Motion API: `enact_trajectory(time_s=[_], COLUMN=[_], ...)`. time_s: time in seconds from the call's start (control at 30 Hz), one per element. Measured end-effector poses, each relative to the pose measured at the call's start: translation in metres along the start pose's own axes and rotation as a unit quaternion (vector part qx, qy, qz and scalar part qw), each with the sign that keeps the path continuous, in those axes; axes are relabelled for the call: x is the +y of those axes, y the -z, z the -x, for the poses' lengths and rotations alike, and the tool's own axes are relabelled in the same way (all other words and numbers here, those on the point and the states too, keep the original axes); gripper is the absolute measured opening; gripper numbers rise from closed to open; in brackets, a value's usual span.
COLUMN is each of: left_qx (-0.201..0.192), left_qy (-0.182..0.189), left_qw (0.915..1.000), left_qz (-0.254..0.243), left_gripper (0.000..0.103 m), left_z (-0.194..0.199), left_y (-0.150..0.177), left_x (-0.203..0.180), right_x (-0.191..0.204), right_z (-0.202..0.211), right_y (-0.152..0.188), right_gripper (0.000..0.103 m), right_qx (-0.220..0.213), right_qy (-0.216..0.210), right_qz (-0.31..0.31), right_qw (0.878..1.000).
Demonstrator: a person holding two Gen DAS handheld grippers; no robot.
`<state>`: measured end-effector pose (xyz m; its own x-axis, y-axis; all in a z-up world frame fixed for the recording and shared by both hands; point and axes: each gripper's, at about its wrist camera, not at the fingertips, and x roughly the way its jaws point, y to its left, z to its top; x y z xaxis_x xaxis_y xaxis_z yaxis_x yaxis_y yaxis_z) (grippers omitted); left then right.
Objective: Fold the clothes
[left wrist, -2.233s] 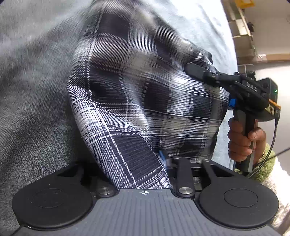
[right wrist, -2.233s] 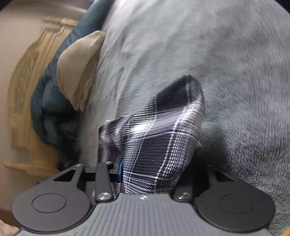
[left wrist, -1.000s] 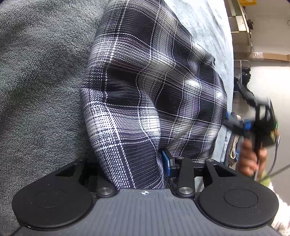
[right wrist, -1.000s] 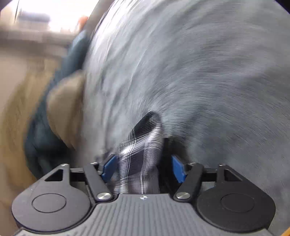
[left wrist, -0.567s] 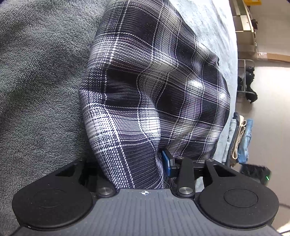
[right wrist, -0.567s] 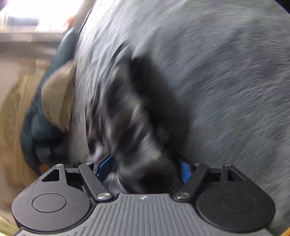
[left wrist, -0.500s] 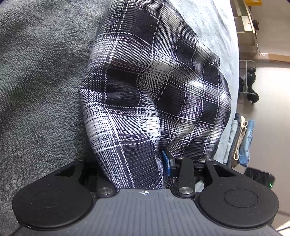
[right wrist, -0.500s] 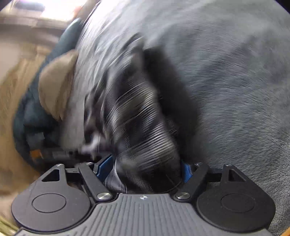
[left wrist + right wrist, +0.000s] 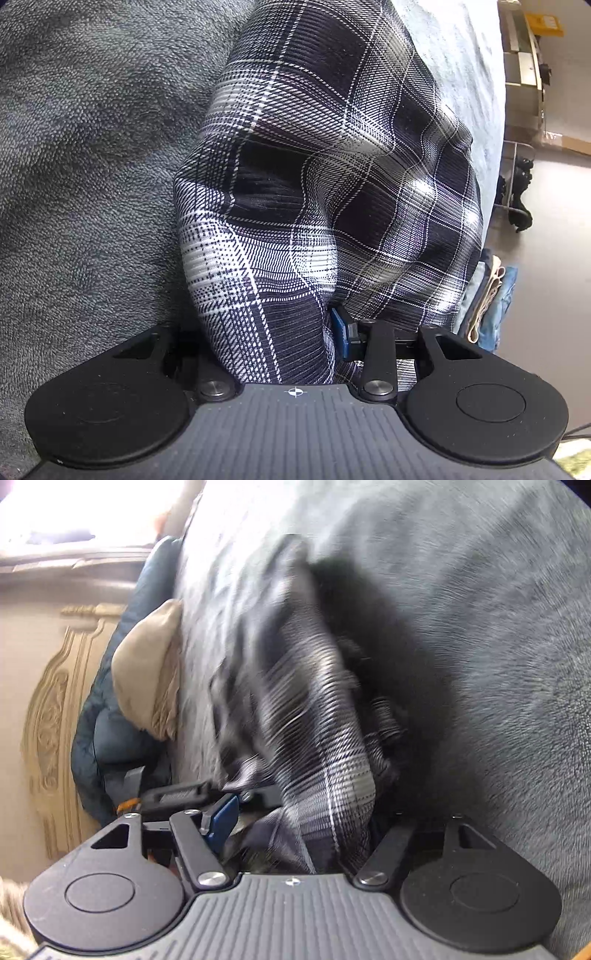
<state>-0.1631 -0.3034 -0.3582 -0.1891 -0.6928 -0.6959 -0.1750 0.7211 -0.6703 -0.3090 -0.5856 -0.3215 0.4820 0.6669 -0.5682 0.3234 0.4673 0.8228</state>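
A black-and-white plaid garment (image 9: 332, 166) lies bunched on the grey fleece blanket (image 9: 92, 166). My left gripper (image 9: 288, 325) is shut on its near edge. The cloth drapes over the left finger, and only the right blue pad (image 9: 341, 328) shows. In the right wrist view the same plaid garment (image 9: 325, 716) is motion-blurred and rises from between the fingers. My right gripper (image 9: 303, 819) is open, its linkages splayed. Its left blue pad (image 9: 221, 816) stands clear of the cloth, which hides the right pad.
A beige pillow (image 9: 147, 675) and a dark blue quilt (image 9: 107, 738) lie against a carved headboard (image 9: 48, 720). Folded clothes (image 9: 491, 302) are stacked beyond the bed's right edge. A black tool body (image 9: 173, 794) sits beside the right gripper.
My right gripper let go of the plaid cloth, swung out of the left view, and now has a blurred fold between open fingers. The left gripper kept its hold and barely moved.
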Motion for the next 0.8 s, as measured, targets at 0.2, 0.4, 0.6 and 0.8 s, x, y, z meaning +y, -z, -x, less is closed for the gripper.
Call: enact_trajectory(time_s=[0.2,0.4,0.6,0.8], left_qx=[0.009,0.018,-0.001,-0.017], left_qy=[-0.011,-0.023,-0.013,0.005], left_qw=[0.9999,0.9996,0.9999,0.9998], left_qz=[-0.001,-0.001,0.007,-0.001], left_gripper=[0.038,0.039,0.039,0.039], left_z=[-0.003,-0.006,-0.005,-0.003], left_y=[-0.004,-0.008,0.000,0.007], left_x=[-0.006,-0.011,-0.007,-0.001], right_x=[0.017,-0.003,-0.015,-0.015], right_z=[0.013,0.037,0.045,0.025], right_y=[0.011,0.005,-0.034,-0.060], right_gripper=[0.071,0.071,0.075,0.079], right_qx=[-0.014,-0.045,-0.069,-0.038], right_qy=[0.042,0.091,0.065,0.014], right_qz=[0.066,0.082,0.127,0.122], right_qw=[0.997,0.991,0.987,0.992])
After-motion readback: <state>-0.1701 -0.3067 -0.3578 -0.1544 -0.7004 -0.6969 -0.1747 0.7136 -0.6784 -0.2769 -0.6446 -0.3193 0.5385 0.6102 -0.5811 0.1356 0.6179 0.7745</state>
